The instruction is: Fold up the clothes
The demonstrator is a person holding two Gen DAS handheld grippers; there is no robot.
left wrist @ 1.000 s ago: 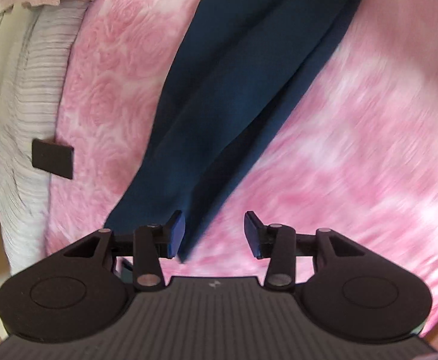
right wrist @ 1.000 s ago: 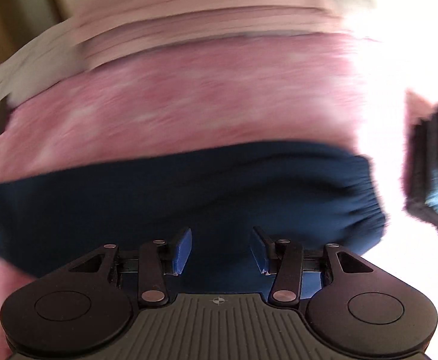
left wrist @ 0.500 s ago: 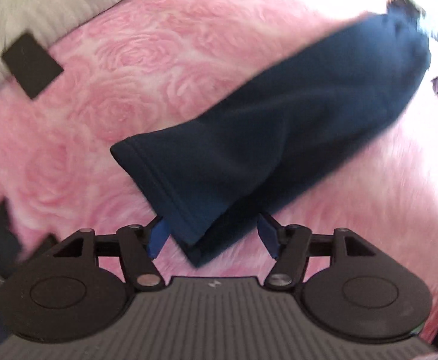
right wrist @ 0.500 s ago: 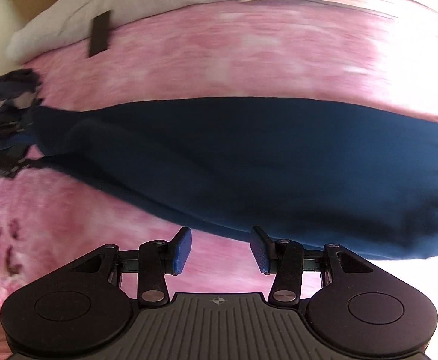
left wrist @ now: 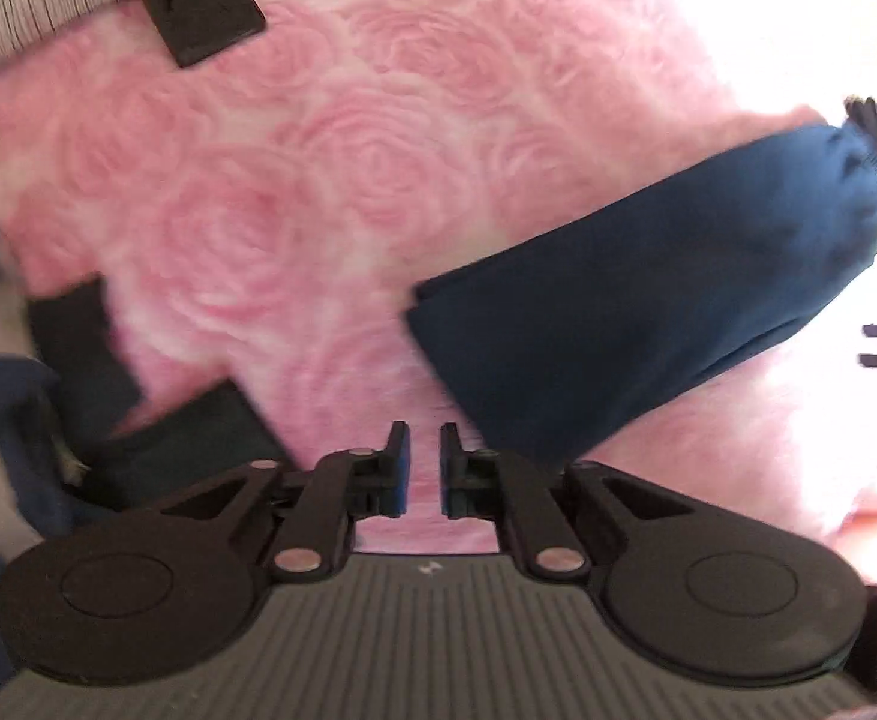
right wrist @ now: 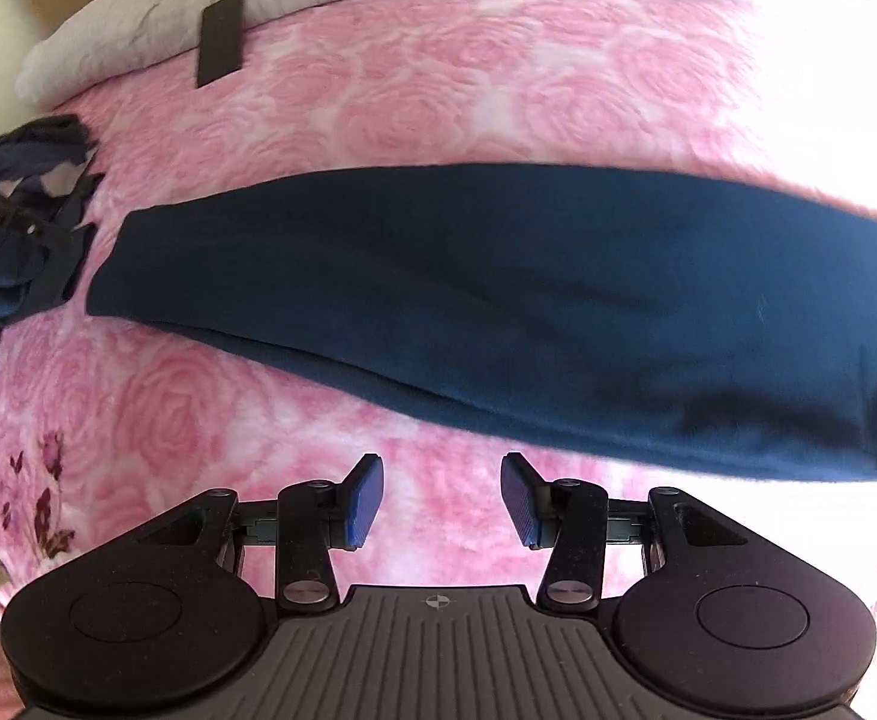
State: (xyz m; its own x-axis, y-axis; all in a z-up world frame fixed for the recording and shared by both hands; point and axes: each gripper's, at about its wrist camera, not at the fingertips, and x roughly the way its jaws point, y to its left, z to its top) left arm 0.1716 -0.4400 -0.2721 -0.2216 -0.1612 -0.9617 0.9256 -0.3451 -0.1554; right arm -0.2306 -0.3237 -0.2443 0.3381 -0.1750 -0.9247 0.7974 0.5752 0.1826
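A: Largest first. Pink rose-embossed plush blanket [right wrist: 438, 96] fills both views. On it, a long navy-blue soft-knit garment [right wrist: 498, 312] lies folded lengthwise into a narrow band: across the middle of the right wrist frame, hem end mid-left, and at centre right of the left wrist frame.

B: Anything holding it?

A: No. Right gripper [right wrist: 442, 498] at bottom centre, blue pads well apart, nothing between them, just short of the band's near edge. Left gripper [left wrist: 425, 468] at bottom centre, pads drawn near together with a slim gap, empty, beside the hem corner.

B: Other items?

A: Heap of dark crumpled clothes [right wrist: 12, 228] at mid-left of the right frame; flat black rectangular card [right wrist: 221, 39] upper left, by the white striped bedding [right wrist: 156, 12].

B: Stage?

A: Can't settle it. The band fits a pause between folds, or a garment laid down and released.

B: If another fold is due?

A: Judgement only: pinch both layers at the hem corners, lift evenly, carry end to end, keep edges aligned. Plush pile may drag the knit, so lift clear rather than slide.
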